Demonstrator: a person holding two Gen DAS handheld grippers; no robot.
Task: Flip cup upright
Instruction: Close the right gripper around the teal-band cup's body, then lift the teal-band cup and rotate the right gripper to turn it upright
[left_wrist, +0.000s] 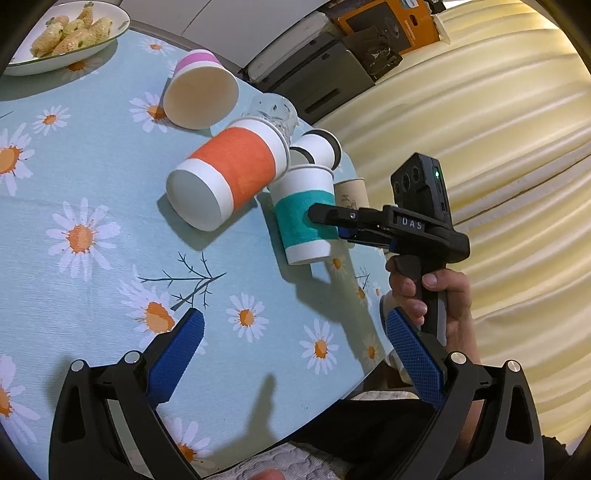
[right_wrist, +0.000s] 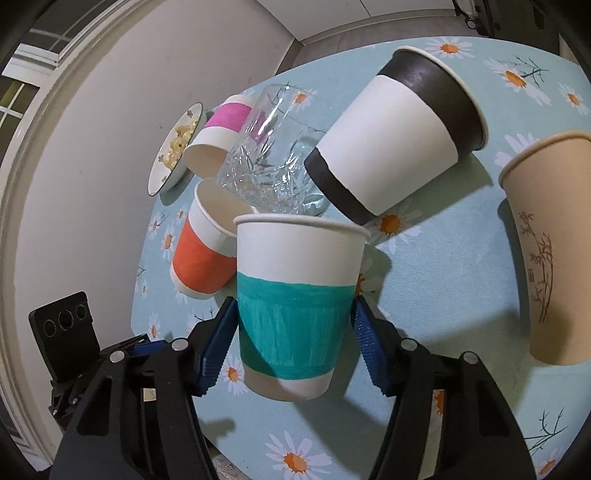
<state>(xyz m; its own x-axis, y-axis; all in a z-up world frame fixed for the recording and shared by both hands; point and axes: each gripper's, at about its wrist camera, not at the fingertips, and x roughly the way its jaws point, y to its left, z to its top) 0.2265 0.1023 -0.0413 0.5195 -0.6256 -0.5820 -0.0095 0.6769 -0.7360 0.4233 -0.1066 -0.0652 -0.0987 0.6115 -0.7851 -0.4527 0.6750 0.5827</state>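
Observation:
A white paper cup with a teal band (right_wrist: 293, 306) stands upright, mouth up, between my right gripper's (right_wrist: 293, 332) blue pads, which press its sides. In the left wrist view the same teal cup (left_wrist: 304, 214) sits near the table's right edge with the right gripper (left_wrist: 325, 221) clamped on it. My left gripper (left_wrist: 295, 339) is open and empty, hovering over the tablecloth nearer the front. An orange-banded cup (left_wrist: 221, 177) lies on its side to the left of the teal cup.
A pink-banded cup (left_wrist: 199, 88) lies on its side. A cut glass tumbler (right_wrist: 266, 155), a black-banded cup (right_wrist: 399, 140) on its side and a tan cup (right_wrist: 546, 251) crowd around. A plate of food (left_wrist: 62, 33) sits far left. The table edge (left_wrist: 354, 384) is close.

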